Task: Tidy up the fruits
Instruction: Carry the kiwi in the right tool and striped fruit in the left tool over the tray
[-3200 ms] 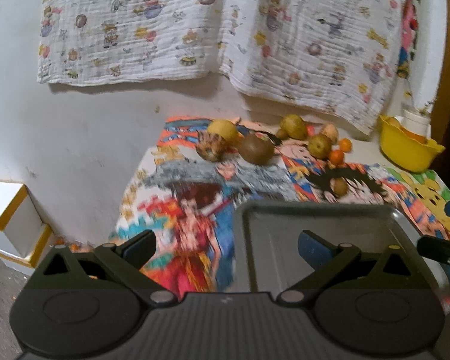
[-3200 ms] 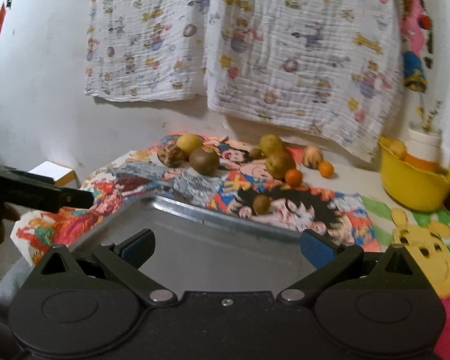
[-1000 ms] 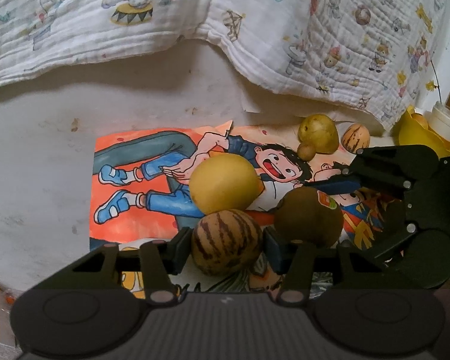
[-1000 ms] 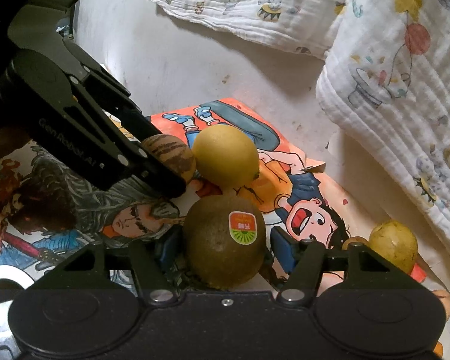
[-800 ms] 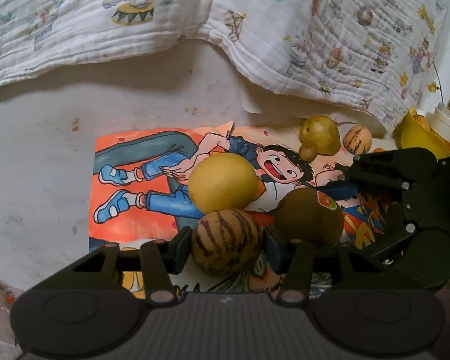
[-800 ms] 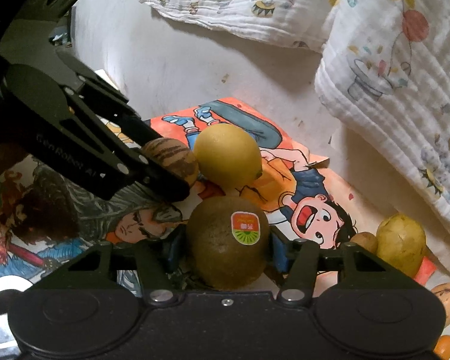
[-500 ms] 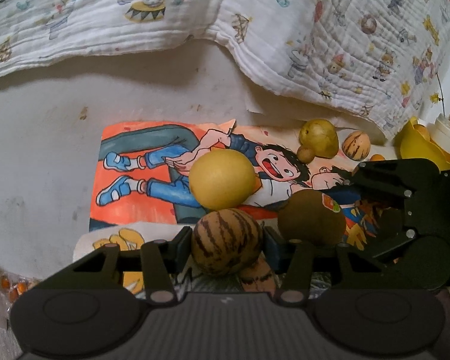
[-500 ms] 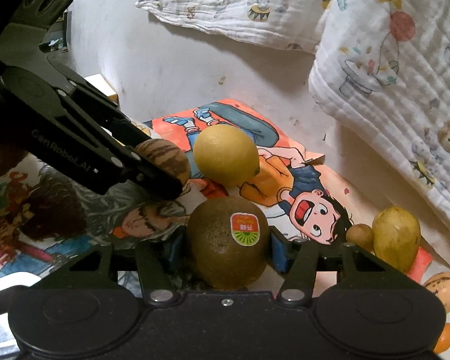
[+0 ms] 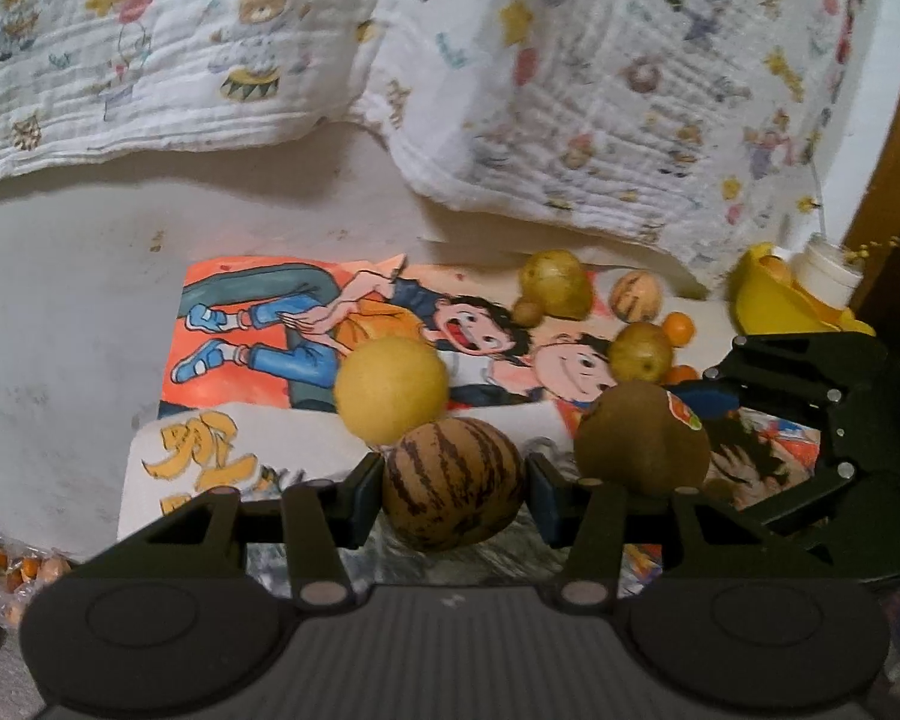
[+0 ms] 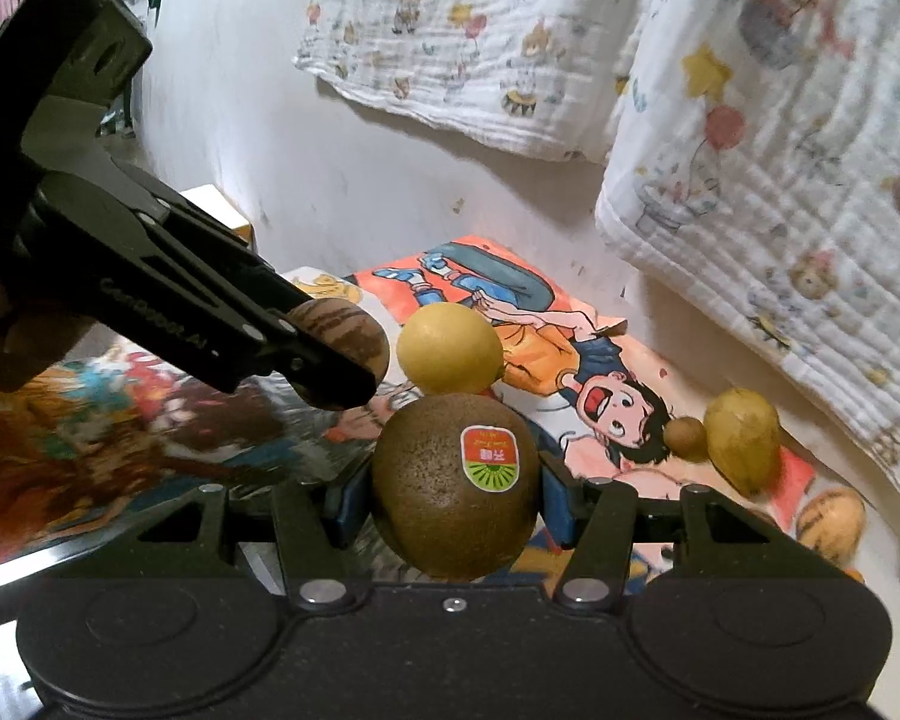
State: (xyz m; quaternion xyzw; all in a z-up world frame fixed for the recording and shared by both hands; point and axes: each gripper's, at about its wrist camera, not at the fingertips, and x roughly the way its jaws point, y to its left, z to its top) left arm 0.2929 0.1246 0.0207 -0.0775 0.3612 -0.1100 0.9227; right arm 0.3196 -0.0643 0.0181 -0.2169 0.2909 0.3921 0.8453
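Now my left tool [image 9: 453,489] grips striped fruit [image 9: 452,477], right tool [image 10: 455,507] grips kiwi [image 10: 455,492]; next, carry both to tray.

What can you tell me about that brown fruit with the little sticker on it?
The brown fruit is round to oval with a dull, finely speckled skin, much like a kiwi. A red and green sticker sits on its upper front. It is clamped between the two blue-padded fingers of the right gripper, one on each side. Nothing else seems to touch it; the yellow fruit lies just behind.
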